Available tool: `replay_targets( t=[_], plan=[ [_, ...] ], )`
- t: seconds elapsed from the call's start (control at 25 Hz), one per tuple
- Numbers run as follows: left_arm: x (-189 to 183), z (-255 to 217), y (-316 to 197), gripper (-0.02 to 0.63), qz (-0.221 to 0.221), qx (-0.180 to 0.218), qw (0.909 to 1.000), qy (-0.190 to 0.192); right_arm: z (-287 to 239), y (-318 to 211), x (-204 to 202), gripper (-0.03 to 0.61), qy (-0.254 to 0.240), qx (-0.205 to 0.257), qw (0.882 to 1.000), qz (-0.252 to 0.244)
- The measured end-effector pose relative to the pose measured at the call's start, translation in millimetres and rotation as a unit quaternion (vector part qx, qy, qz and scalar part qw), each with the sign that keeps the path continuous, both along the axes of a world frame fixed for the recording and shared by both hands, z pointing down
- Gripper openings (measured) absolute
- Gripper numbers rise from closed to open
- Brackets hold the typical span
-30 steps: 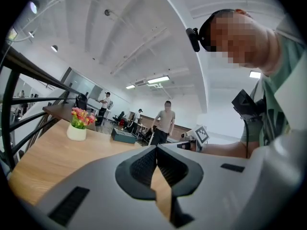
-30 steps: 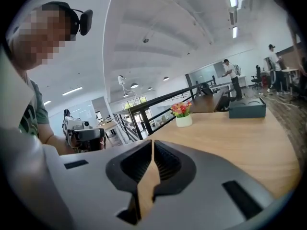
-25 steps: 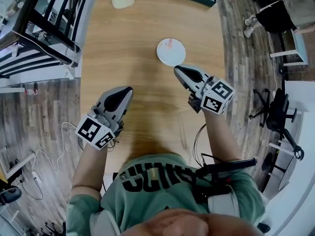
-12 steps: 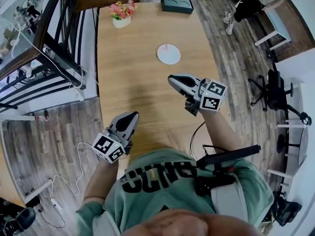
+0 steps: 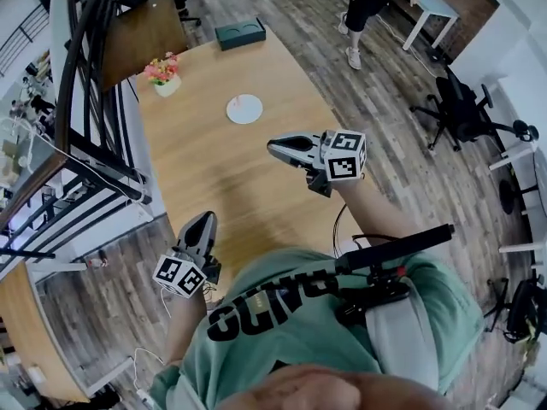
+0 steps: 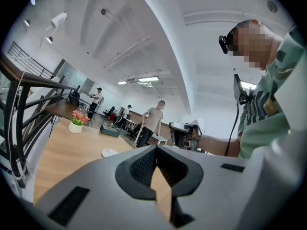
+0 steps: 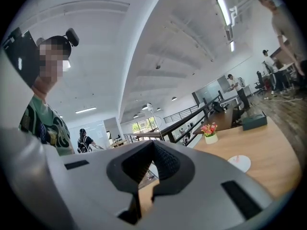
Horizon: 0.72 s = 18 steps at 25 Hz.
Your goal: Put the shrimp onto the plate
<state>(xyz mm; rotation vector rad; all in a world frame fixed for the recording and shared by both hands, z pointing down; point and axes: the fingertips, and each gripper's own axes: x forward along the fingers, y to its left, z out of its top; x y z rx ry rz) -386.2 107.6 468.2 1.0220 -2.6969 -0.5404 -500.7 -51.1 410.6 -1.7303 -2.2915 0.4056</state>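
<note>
One plate (image 5: 248, 114) near the desk's (image 5: 214, 173) far end bears one pink shrimp (image 7: 238, 158) — one flower pot (image 5: 164, 82) and one dark box (image 5: 239, 33) stand by the far edge. Left tongs (image 5: 202, 220) and right tongs (image 5: 273, 147) are both pinched together, empty.

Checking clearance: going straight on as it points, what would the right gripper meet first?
Probably the black railing beside the table; the right gripper aims level over bare wood, depth unclear.
</note>
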Motion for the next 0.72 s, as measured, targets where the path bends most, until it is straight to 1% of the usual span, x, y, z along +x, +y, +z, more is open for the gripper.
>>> replay_targets(
  t=[0.12, 0.24, 0.44, 0.56, 0.72],
  plan=[
    [9, -15, -40, 0.006, -0.008, 0.001, 1.0000, 0.001, -6, -51, 17, 0.008, -0.003, -0.007, 1.000, 0.000],
    [29, -20, -86, 0.006, -0.013, 0.002, 0.9999, 0.001, -8, -100, 37, 0.008, -0.006, -0.011, 1.000, -0.003],
    [63, -19, -152, 0.006, -0.035, 0.005, 0.9993, 0.007, 5, -167, 71, 0.008, -0.001, -0.014, 0.999, -0.033],
    [76, -26, -176, 0.006, -0.040, -0.008, 0.9991, 0.006, 8, -186, 81, 0.008, 0.003, -0.023, 0.998, -0.051],
    [88, -42, -182, 0.006, -0.048, -0.030, 0.9984, 0.000, 5, -188, 95, 0.008, 0.004, -0.046, 0.996, -0.071]
  ],
)
